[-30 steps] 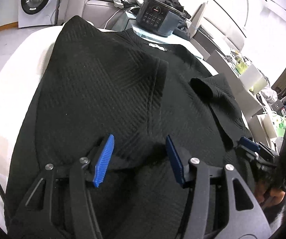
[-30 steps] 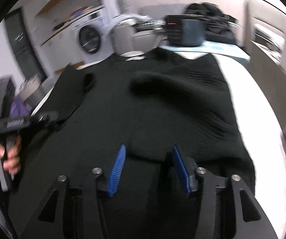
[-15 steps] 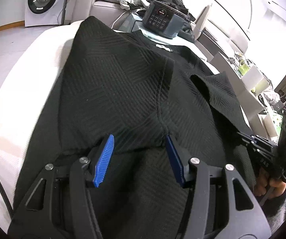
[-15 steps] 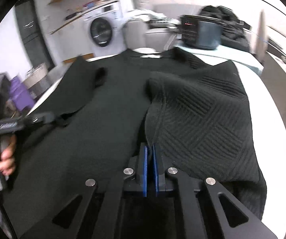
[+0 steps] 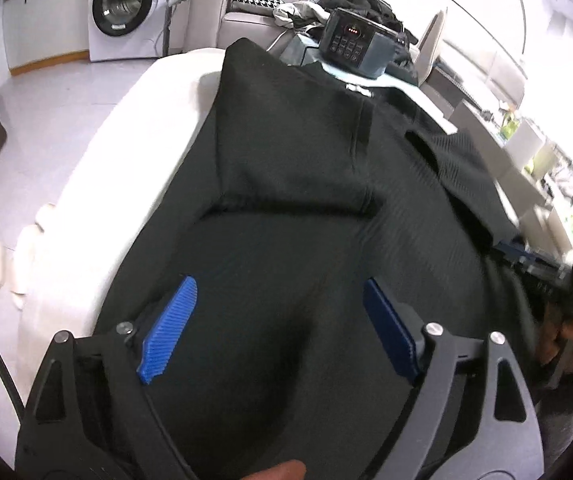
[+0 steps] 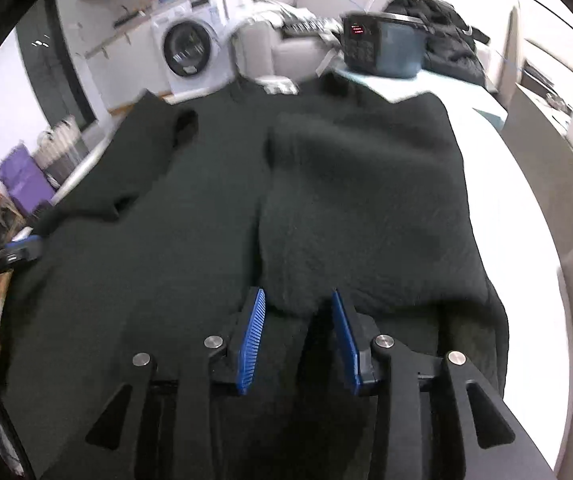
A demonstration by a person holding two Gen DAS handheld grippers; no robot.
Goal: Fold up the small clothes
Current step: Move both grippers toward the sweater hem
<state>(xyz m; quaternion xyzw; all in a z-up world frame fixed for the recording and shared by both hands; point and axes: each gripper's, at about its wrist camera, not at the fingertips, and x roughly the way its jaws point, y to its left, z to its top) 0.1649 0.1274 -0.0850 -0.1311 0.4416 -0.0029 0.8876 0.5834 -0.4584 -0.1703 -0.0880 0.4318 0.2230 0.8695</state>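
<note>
Garment: black knit top (image 5: 294,184), sides folded inward, on white table (image 5: 134,128).
Left gripper (image 5: 278,320): jaws just widened, empty.
Right gripper (image 6: 298,336): jaws just parted, nothing pinched.
Beyond: keypad appliance (image 5: 360,46), washing machine (image 5: 126,8).

— Where does the left wrist camera sit?
— Just behind the left gripper (image 5: 278,332), close above the black sweater (image 5: 294,168), looking steeply down and along the white table (image 5: 134,128) toward its far edge.
— And the right one?
— Behind the right gripper (image 6: 298,340), equally close and tilted down, facing the same far edge.
— What do both views share?
— The sweater, the table, the washing machine (image 5: 126,8) (image 6: 190,50) and the dark appliance (image 5: 356,42) (image 6: 382,44) beyond the far edge. Each also catches the other gripper at its frame's side.
</note>
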